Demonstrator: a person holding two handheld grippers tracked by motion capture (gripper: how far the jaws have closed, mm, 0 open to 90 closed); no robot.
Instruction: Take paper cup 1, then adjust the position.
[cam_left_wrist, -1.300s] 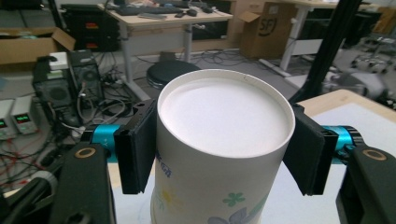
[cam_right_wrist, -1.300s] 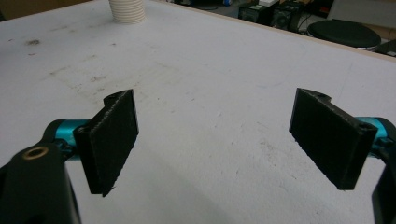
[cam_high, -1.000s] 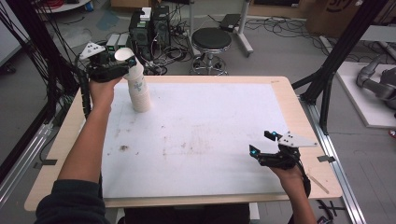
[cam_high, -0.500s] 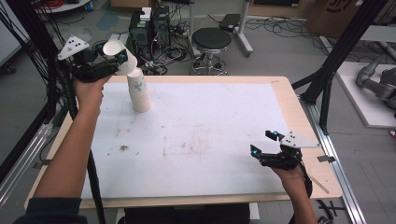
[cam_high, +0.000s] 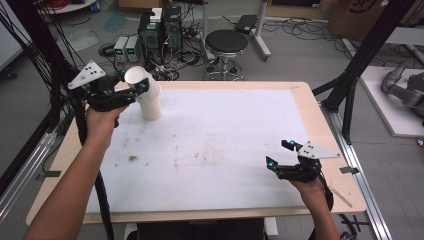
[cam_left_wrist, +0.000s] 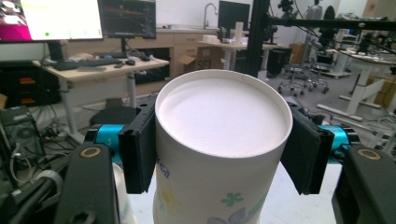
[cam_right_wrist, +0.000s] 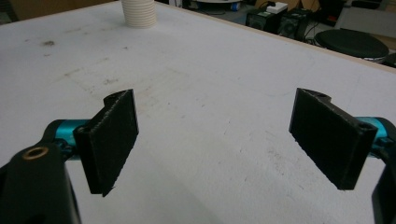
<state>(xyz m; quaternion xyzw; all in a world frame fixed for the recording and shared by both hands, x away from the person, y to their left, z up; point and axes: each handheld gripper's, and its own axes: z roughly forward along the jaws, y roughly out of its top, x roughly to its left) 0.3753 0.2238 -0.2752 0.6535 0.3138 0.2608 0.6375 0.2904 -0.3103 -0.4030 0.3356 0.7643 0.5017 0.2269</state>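
Note:
My left gripper (cam_high: 134, 89) is shut on a white paper cup (cam_high: 136, 77) and holds it tilted in the air, just above a stack of upturned paper cups (cam_high: 151, 106) at the table's far left. In the left gripper view the cup (cam_left_wrist: 219, 154), printed with small green flowers, sits base towards the camera, squeezed between both black pads (cam_left_wrist: 140, 144) of that gripper (cam_left_wrist: 223, 140). My right gripper (cam_high: 278, 153) hovers open near the front right of the table. Nothing lies between the fingers of the right gripper (cam_right_wrist: 219, 135), and the cup stack (cam_right_wrist: 138, 11) stands far beyond it.
A white, stained mat (cam_high: 215, 140) covers most of the wooden table (cam_high: 305, 95). Behind the table stand a black stool (cam_high: 226, 42) and computer boxes with cables (cam_high: 160, 30). Black frame posts (cam_high: 360, 55) rise at the right and left edges.
The left gripper lifted the top cup off the stack, swung it up and left, then brought it back down close over the stack. The right gripper has stayed still and open.

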